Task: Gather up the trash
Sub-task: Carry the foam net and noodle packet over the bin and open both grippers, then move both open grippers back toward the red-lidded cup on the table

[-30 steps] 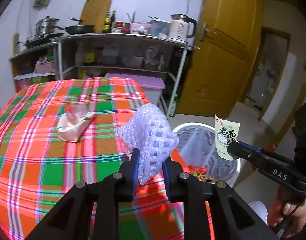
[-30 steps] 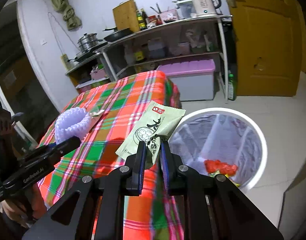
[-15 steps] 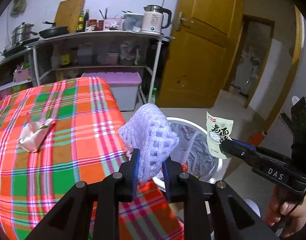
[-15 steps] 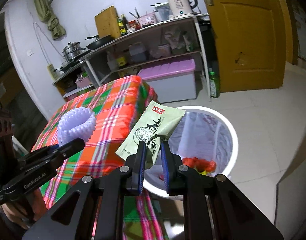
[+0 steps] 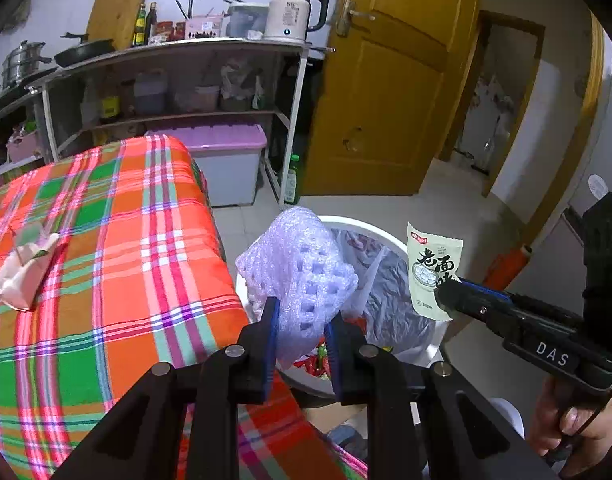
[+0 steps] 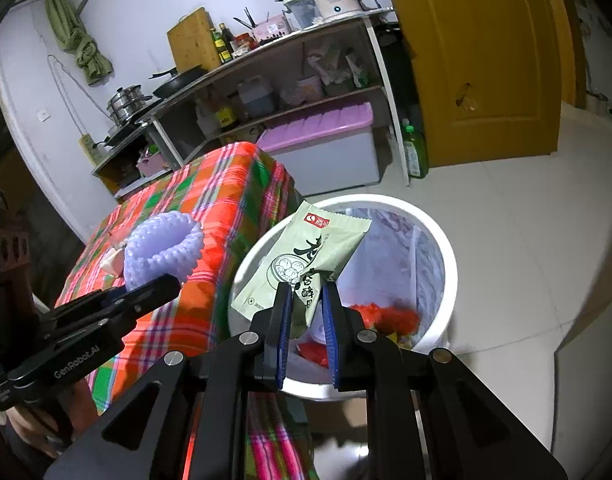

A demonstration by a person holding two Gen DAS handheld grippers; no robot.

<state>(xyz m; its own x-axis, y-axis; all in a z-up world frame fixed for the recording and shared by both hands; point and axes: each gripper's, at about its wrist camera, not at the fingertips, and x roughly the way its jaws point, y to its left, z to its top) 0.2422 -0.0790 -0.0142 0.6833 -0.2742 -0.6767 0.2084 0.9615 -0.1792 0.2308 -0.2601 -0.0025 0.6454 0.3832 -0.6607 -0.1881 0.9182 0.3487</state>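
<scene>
1. Right, biggest thing first: the table (image 5: 106, 264), draped in a red, green and white plaid cloth, fills the left of the left wrist view, its corner hanging right beside the bin.
2. Next, the white trash bin (image 6: 445, 256) stands on the tiled floor just off that corner, lined with a clear bag, with red wrappers (image 6: 389, 316) lying at the bottom.
3. Left gripper (image 5: 300, 316) is clamped tight on a purple foam net (image 5: 298, 276), the mesh sleeve bulging up between the blue pads and hanging at the near rim of the bin, by the table's edge.
4. Right gripper (image 6: 306, 300) pinches a pale green snack packet (image 6: 306, 260) by its lower end; the packet tilts up over the bin's opening, red logo at its top.
5. From the left wrist camera that same packet stands upright over the far side of the bin, the right gripper's black body marked "DAS."
6. Smallest now: a crumpled pink-white wrapper (image 5: 20, 276) sits on the cloth, well apart from both grippers, out toward the left edge of the table.
</scene>
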